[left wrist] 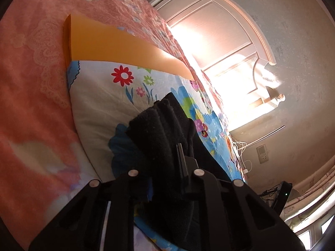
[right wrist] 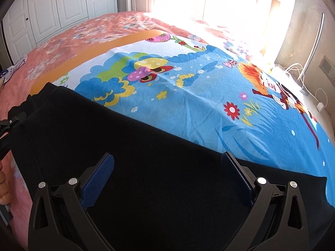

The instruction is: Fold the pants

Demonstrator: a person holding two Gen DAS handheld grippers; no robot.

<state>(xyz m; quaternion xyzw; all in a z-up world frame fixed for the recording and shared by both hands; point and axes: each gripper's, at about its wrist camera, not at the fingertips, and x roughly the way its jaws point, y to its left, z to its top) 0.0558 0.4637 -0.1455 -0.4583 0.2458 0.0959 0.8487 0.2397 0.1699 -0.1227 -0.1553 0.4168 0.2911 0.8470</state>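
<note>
The black pants [right wrist: 129, 146] lie spread flat on a blue cartoon-print cloth [right wrist: 205, 87] on the bed. My right gripper [right wrist: 167, 167] hovers just above the middle of the pants with its blue-padded jaws wide apart and nothing between them. My left gripper [left wrist: 167, 152] is shut on a bunched end of the black pants [left wrist: 159, 123], which bulges out in front of its fingers. In the right wrist view the left gripper [right wrist: 10, 121] shows at the pants' far left end.
The cloth lies on an orange board [left wrist: 108, 41] on a pink floral bedspread [left wrist: 31, 83]. A white headboard [left wrist: 219, 31] in bright sunlight stands behind. White wardrobe doors [right wrist: 58, 4] and wall cables [right wrist: 297, 73] are beyond the bed.
</note>
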